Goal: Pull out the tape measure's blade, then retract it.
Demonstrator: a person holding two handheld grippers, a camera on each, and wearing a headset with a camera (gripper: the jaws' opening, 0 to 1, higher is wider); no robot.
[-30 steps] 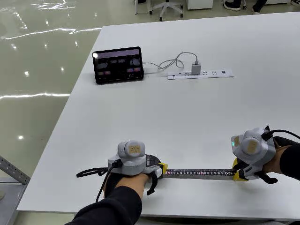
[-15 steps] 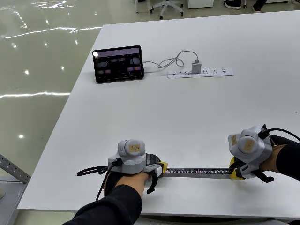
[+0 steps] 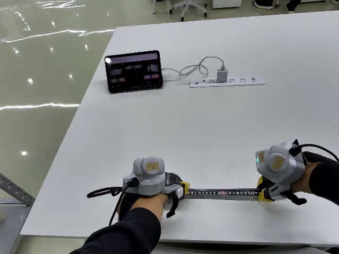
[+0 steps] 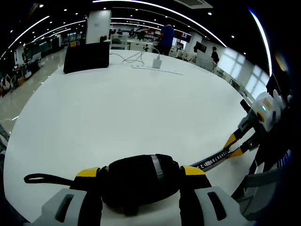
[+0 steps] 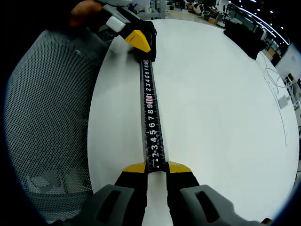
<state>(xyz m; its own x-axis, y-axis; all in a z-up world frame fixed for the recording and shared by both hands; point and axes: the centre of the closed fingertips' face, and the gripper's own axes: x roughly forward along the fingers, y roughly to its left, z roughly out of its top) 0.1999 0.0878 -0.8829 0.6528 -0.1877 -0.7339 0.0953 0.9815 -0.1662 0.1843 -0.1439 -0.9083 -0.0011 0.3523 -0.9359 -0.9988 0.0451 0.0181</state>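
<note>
- The right gripper (image 5: 156, 167) has its jaws closed to a narrow slit, pinching the end of the blade (image 5: 149, 108).
- The left gripper (image 4: 141, 172) has its jaws spread wide and clamped on both sides of the black tape measure case (image 4: 136, 186), which sits on the white table (image 3: 212, 121) near its front edge.
- The blade spans the gap between them, drawn out low over the table.
- If the right pinch slips, the spring would likely whip the blade back; a twist could kink it.
- A loose left hold could let the case skid.

place: open-plan lab | cues: white worktable (image 3: 222, 127), glossy floor (image 3: 47, 79) — office chair (image 3: 189, 7)
</note>
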